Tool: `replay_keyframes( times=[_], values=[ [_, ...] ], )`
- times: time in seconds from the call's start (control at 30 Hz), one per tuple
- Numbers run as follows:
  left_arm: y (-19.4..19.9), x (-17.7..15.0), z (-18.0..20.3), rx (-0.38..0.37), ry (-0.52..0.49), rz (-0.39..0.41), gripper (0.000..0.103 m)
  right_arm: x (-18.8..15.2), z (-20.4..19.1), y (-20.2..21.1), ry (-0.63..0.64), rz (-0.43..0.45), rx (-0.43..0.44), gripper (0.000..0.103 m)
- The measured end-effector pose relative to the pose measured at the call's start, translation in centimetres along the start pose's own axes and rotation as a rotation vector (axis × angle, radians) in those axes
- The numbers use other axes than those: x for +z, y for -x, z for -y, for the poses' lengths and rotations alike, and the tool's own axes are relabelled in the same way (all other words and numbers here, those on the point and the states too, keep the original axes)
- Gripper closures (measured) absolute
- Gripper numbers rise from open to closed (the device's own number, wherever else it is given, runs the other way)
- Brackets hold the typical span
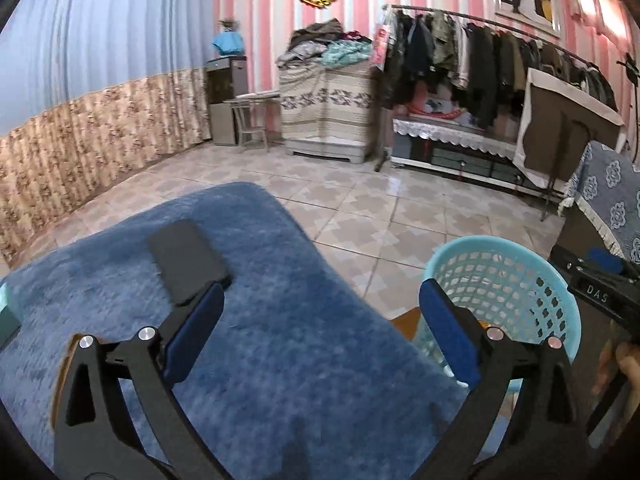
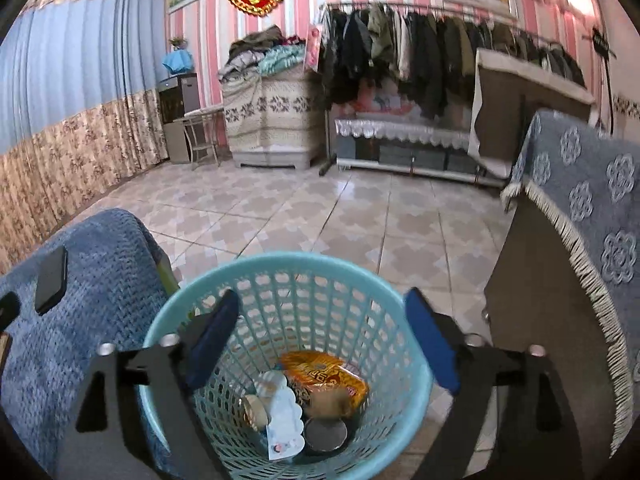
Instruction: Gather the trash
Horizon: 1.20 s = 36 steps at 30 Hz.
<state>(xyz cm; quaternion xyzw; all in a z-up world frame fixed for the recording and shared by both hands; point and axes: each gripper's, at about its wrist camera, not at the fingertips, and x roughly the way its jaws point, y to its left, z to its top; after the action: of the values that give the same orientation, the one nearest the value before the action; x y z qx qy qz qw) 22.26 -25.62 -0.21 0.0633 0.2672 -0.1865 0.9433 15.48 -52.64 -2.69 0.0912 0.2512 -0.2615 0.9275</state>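
Note:
A turquoise plastic basket stands on the tiled floor beside a blue fuzzy cloth. In it lie an orange snack wrapper, a white scalloped card, a tape roll and a round tin. My right gripper is open and empty, right above the basket's mouth. My left gripper is open and empty above the blue cloth, with the basket to its right. The right gripper's body shows beyond the basket.
A black phone lies on the blue cloth; it also shows in the right wrist view. A cabinet with a fringed blue cover stands to the right. A clothes rack and a covered chest stand at the far wall.

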Motion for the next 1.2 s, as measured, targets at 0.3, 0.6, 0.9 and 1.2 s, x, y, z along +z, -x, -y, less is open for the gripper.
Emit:
replay_keyframes(
  times=[0.3,0.6,0.9,1.2],
  values=[
    [7.2,-2.7,-5.4,0.153,0.027,0.011,0.005,-0.3,-3.0,4.7,0.007,0.034,0.104,0.005],
    [14.7,-6.1,-9.0,0.276,0.072,0.094,0.005,-4.0,-8.9,10.2,0.002,0.000,0.308,0.004],
    [18.1,-9.5,-10.6,0.263,0.135,0.083,0.005,-9.6,-13.6,15.1,0.095,0.001,0.409,0.004],
    [20.7,-11.5,-10.9,0.282,0.206,0.131,0.005,-12.6,-17.0,19.8,0.285,0.138,0.409,0.004]
  ],
)
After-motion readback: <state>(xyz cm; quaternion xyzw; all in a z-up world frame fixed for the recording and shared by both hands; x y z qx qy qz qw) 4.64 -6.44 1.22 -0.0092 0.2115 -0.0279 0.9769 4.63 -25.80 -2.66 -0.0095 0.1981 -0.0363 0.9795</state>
